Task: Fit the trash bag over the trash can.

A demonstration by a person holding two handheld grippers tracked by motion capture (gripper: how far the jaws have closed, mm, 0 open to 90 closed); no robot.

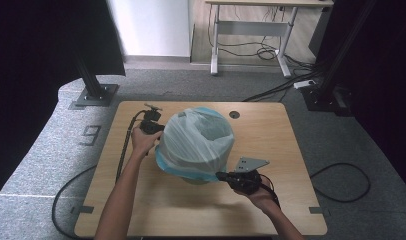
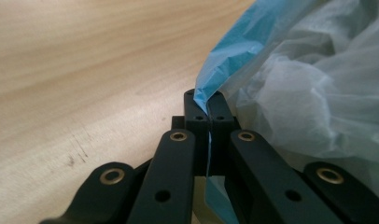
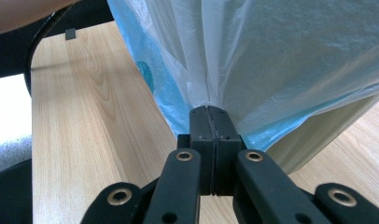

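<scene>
Fingers (image 2: 207, 103) pinch the bag (image 1: 196, 137) over a wooden table (image 1: 271, 145).

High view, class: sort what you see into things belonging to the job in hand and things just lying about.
In the job:
plastic bag
bin
left gripper
right gripper

Lying about:
grey desk
floor cables
table hole

The bin liner (image 1: 193, 142) is translucent white with a light-blue hem, the bench (image 1: 271, 150) pale wood grain, each gripper (image 1: 222, 175) black.
</scene>
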